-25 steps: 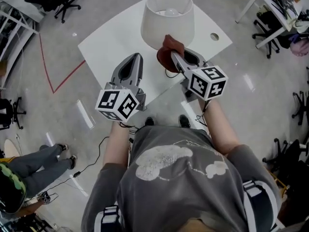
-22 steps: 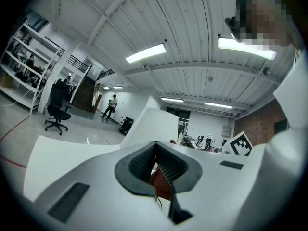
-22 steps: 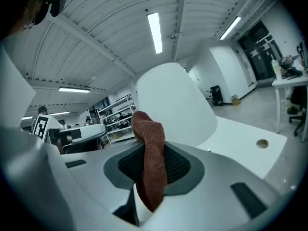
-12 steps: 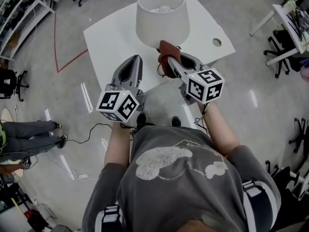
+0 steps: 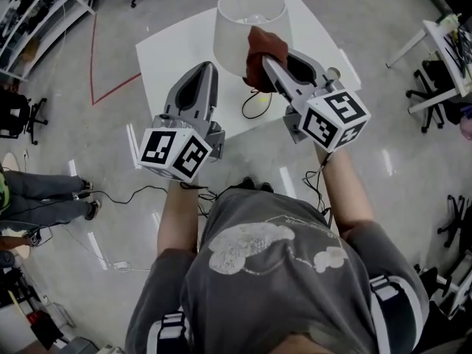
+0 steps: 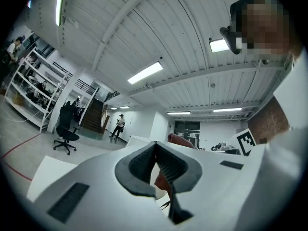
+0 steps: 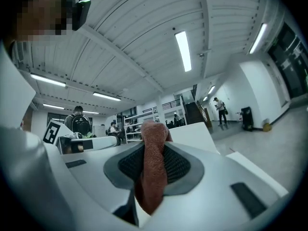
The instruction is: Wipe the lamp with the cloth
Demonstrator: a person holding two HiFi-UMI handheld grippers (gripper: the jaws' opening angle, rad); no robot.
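1 second on, right gripper (image 5: 267, 60) jaws clamp the cloth (image 5: 267, 41) higher against the lamp (image 5: 236, 28); left gripper (image 5: 209, 66) jaws closed.

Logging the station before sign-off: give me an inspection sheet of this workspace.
Surface: white table carrying the lamp.
Job's things: lamp upright, white shade; brown cloth at the shade's side.
Clutter: nothing seen.
Grippers: right gripper shut on the cloth; left gripper shut, empty, above the table.
Cables: black cable by the lamp's foot; floor cable below.
Surroundings: office chair, red floor tape, a person's legs.
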